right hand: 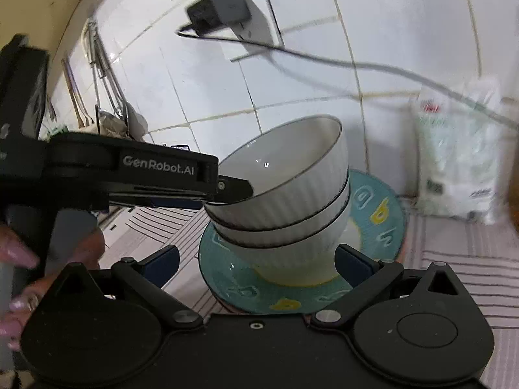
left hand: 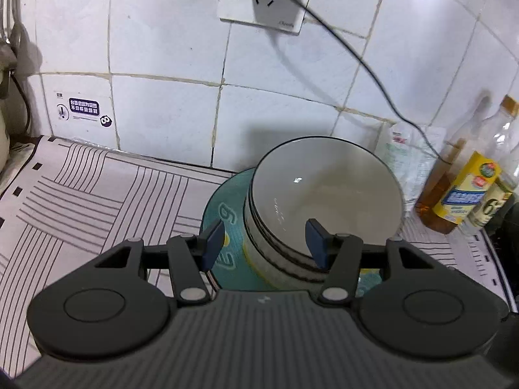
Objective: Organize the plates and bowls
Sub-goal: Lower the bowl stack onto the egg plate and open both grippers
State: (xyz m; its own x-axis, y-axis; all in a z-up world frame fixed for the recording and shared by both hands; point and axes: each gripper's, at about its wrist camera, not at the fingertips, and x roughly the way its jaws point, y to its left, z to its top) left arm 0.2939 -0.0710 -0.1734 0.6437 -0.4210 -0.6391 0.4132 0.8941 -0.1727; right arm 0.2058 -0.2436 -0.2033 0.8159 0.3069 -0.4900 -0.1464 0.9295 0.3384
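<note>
Three white ribbed bowls [left hand: 324, 194] with dark rims are nested on a teal plate [left hand: 227, 214] with yellow and white letters. The top bowl [right hand: 285, 168] sits tilted in the stack. My left gripper [left hand: 266, 243] is open and straddles the near rim of the top bowl, one blue pad [left hand: 212, 243] outside the wall with a gap and the other over the inside. From the right wrist view, the left gripper [right hand: 233, 191] reaches the rim from the left. My right gripper [right hand: 259, 259] stands wide open low in front of the plate [right hand: 382, 214], holding nothing.
The plate rests on a striped mat [left hand: 97, 194] against a white tiled wall. Oil bottles [left hand: 460, 188] and a plastic bag [right hand: 454, 162] stand to the right. A black charger [right hand: 217, 13] in a wall socket trails a cable over the bowls. A person's hand [right hand: 16, 256] holds the left gripper's handle.
</note>
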